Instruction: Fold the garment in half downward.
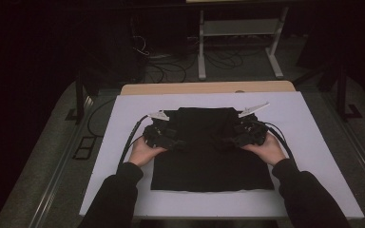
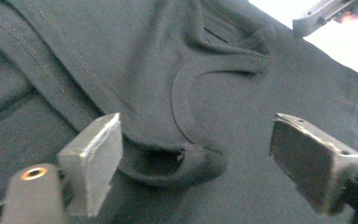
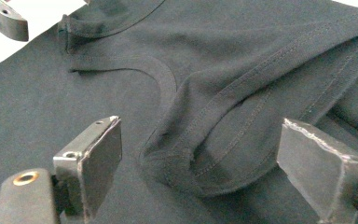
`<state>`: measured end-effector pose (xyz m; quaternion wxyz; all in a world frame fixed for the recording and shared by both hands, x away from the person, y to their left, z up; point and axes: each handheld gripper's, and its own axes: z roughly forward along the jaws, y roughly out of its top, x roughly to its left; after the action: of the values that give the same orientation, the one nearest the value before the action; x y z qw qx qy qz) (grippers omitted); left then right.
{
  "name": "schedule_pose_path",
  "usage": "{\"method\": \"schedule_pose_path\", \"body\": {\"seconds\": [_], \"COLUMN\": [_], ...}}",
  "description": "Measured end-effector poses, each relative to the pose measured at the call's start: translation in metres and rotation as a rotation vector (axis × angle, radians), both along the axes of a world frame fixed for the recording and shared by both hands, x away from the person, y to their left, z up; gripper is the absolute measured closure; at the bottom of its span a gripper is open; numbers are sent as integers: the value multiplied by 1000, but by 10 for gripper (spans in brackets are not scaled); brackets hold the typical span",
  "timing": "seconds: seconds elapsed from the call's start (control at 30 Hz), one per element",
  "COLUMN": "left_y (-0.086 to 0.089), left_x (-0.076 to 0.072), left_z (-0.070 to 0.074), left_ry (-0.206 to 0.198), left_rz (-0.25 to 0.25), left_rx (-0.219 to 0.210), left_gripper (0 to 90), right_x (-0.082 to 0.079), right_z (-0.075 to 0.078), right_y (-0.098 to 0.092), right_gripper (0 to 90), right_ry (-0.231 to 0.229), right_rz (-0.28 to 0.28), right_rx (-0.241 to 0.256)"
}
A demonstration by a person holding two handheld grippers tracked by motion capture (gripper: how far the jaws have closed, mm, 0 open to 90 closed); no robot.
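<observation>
Both tools gape wide over the black shirt [image 1: 209,147] on the table [image 1: 313,123]: left tool [image 2: 196,163] and right tool [image 3: 200,168] each straddle a bunched fold, gripping nothing.

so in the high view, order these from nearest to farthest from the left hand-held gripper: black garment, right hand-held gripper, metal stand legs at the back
1. black garment, directly under the left hand-held gripper, mid-table.
2. right hand-held gripper, across the garment on the right.
3. metal stand legs, on the floor beyond the table's far edge.
</observation>
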<state>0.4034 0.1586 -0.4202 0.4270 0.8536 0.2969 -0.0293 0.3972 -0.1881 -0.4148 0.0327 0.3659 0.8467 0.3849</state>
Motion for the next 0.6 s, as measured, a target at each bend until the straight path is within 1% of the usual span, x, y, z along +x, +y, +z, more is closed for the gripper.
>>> {"method": "schedule_pose_path", "body": {"seconds": [0.07, 0.13, 0.2, 0.23, 0.3, 0.4, 0.43, 0.47, 0.5, 0.53, 0.57, 0.6], "left_y": [1, 1, 2, 3, 3, 2, 1, 1, 1, 1, 1, 2], "left_x": [0, -1, -2, -2, -2, -3, -3, -3, -2, -2, -2, -2], "left_z": [0, 0, 1, 1, 0, 0, 0, 0, -1, -1, -1, -2], "left_ry": [3, -6, -8, -18, -13, -14, -16, -17, -15, -15, -15, -11], "left_rz": [-5, -1, 2, 2, -4, -11, -5, 1, 3, 8, 8, 7], "left_rx": [4, 11, 18, 24, 25, 37, 39, 41, 44, 49, 56, 58], "left_gripper": [232, 280, 347, 391, 431, 464, 479, 530, 560, 573, 598, 600], "right_x": [0, 0, 0, 0, 0, 0, 0, 0, 0, 0, 1, 1], "right_z": [0, 0, -1, -1, -2, -3, -3, -3, -4, -5, -6, -7], "right_y": [0, -1, -1, -1, -1, 0, 0, 1, 1, 2, 2, 2], "right_gripper": [166, 191, 227, 244, 269, 319, 333, 356, 377, 404, 416, 423], "right_ry": [3, 13, 15, 16, 21, 27, 32, 33, 34, 42, 48, 54], "right_rz": [1, 0, 4, 5, 6, 12, 12, 9, 8, 9, 10, 14], "right_rx": [4, 12, 18, 21, 22, 11, 7, 2, -2, -6, -9, -12]}}
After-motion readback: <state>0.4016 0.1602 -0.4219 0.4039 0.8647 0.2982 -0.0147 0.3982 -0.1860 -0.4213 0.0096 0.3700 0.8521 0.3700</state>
